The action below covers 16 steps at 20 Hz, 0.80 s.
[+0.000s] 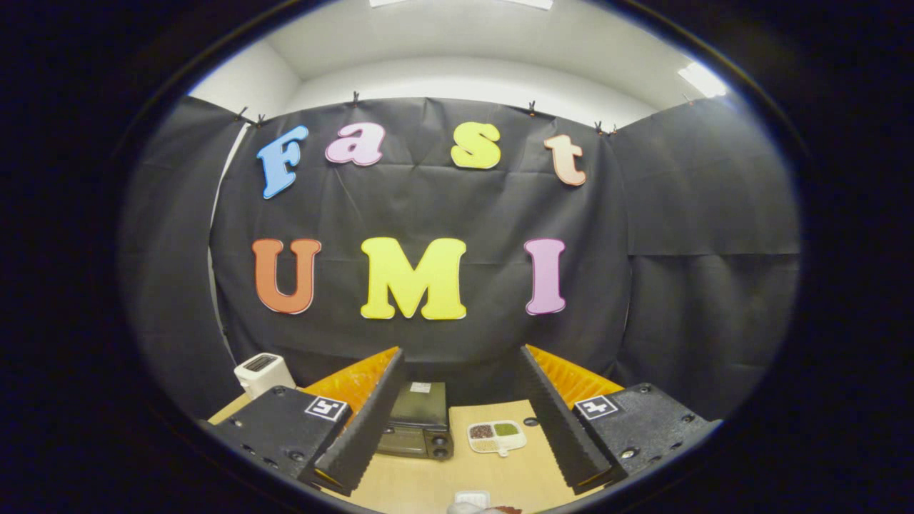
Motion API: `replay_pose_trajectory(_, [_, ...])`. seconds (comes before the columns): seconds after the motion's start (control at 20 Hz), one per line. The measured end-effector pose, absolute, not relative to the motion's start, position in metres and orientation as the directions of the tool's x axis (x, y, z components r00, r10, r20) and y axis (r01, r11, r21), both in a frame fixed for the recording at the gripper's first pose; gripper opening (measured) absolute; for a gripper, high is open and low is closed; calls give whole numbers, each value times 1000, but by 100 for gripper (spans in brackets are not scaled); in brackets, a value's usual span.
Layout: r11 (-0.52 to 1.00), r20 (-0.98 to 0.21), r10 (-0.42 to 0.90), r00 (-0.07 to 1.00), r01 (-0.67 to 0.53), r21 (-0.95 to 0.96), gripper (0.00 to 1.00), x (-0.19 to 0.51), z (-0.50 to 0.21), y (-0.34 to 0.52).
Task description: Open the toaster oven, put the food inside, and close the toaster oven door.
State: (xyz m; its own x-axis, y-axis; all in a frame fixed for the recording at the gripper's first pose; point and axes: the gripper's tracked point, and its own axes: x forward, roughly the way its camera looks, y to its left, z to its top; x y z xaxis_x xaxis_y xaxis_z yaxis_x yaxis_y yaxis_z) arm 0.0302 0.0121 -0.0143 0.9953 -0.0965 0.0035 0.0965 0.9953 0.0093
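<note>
Facing one toaster oven (418, 421), seemingly closed.

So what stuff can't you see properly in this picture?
- Toaster oven: left part hidden behind a finger of the open gripper; door state unclear.
- Divided dish: too small to name the foods.
- White thing nearest the camera: cut off by the view's edge.

gripper (457, 400) | fingers (364, 421) spread wide apart | nothing held between them | raised, pointing level ahead
</note>
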Motion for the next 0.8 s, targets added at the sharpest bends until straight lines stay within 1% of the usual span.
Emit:
replay_pose_trajectory(0.15, [996,-15,-90,996,90,17,100,53,-34,37])
replay_pose_trajectory(0.35, [997,-43,-70,997,71,7,100,92,-78,78])
replay_pose_trajectory(0.6, [999,-124,-47,991,49,11,100,146,-152,132])
replay_pose_trajectory(0.8, [998,-176,-55,983,56,5,100,187,-201,159])
